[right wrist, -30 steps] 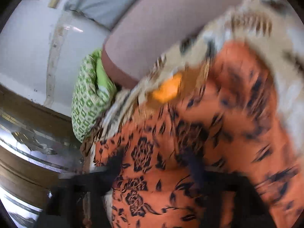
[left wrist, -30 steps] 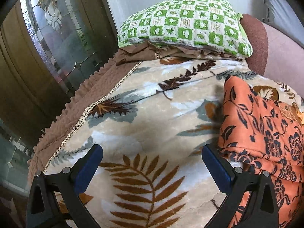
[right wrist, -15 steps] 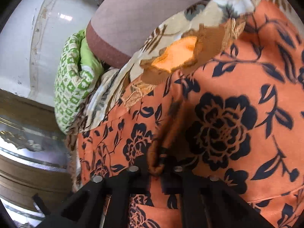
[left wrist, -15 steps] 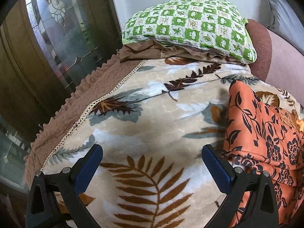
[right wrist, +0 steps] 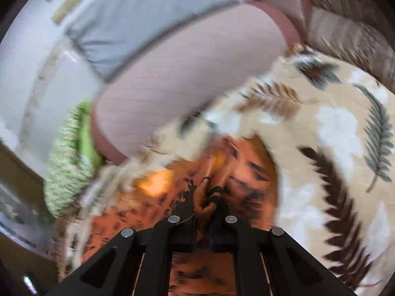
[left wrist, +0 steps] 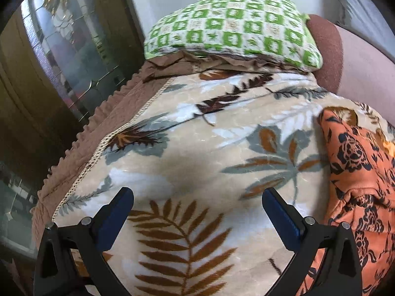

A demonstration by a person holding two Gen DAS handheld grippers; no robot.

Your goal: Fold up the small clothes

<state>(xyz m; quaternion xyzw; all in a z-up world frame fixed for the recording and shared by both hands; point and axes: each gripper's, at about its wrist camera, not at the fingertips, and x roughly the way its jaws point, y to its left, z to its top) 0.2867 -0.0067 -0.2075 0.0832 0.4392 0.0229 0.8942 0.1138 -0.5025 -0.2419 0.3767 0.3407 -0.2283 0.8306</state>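
The orange garment (left wrist: pixel 358 172), printed with black flowers, lies bunched on a leaf-patterned blanket (left wrist: pixel 197 162) that covers a bed or sofa; in the left wrist view it sits at the right edge, just beside the left gripper's right finger, its near part rumpled and its far tip raised into a soft peak. In the right wrist view the same cloth fills the middle, and the right gripper (right wrist: pixel 206 201) has its jaws pressed nearly together on a pinched ridge of it, a small bunch of orange fabric showing between the fingers. That view is smeared, so which edge or corner of the garment is pinched cannot be told with confidence.

The left gripper (left wrist: pixel 197 204) hangs over bare blanket with its blue-padded fingers (left wrist: pixel 279 212) spread wide and nothing between them, clear of the cloth.

Beyond, a green-and-white checked pillow (left wrist: pixel 229 27) rests at the head of the blanket against a pinkish bolster (right wrist: pixel 172 93), with a brown frilled cover (left wrist: pixel 81 148) running along the left side.

The step in hand looks like the first grab: one side of the garment taken up so it can be spread flat before any fold. The next move calls for the left gripper to reach right and close on an opposite edge, so the two can stretch the cloth smooth on the blanket. A one-sided pull would probably only drag the bundle.
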